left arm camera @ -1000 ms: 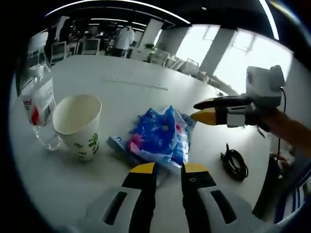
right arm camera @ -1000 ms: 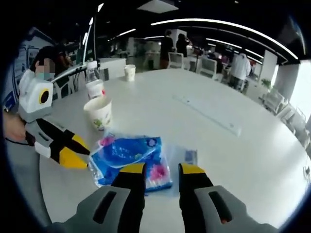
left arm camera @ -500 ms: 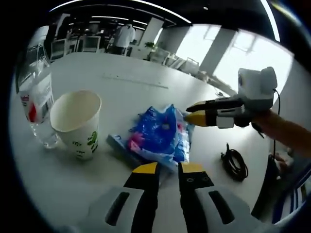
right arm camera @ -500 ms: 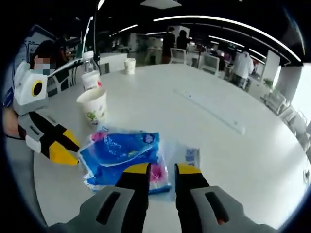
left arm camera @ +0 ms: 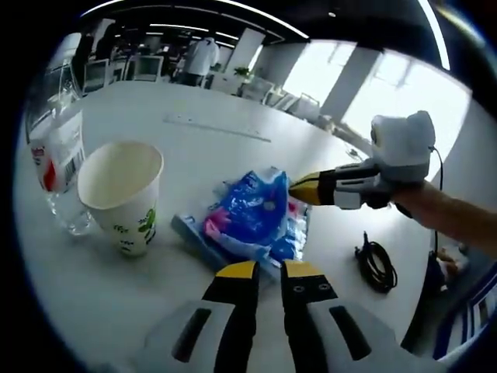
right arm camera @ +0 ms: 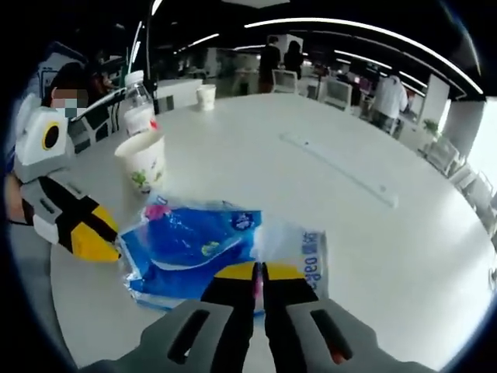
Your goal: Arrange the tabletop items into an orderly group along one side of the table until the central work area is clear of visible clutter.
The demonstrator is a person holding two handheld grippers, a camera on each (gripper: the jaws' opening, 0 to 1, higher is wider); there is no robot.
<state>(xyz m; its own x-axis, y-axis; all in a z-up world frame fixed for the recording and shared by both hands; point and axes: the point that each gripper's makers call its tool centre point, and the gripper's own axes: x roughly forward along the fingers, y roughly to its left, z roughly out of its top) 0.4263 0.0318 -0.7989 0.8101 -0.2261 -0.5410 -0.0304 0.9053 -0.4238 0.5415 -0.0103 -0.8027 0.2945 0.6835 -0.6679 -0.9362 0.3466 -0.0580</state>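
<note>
Right gripper view had the right gripper at the bottom with its yellow-tipped jaws pinched together on the near edge of the blue tissue pack, whose clear end with blue print lay just to the right. The left gripper sat beside the pack's left end, black and yellow, held by a hand. Beyond the pack stood a paper cup with a green pattern, then a water bottle, and farther off a second small cup, all on the white table; a long white strip lay across the far middle. In the left gripper view the left gripper showed its jaws narrow, nearly touching, holding nothing, just short of the tissue pack. The right gripper gripped the pack's far side. A coiled black cable lay to the right, the paper cup and water bottle to the left.
</note>
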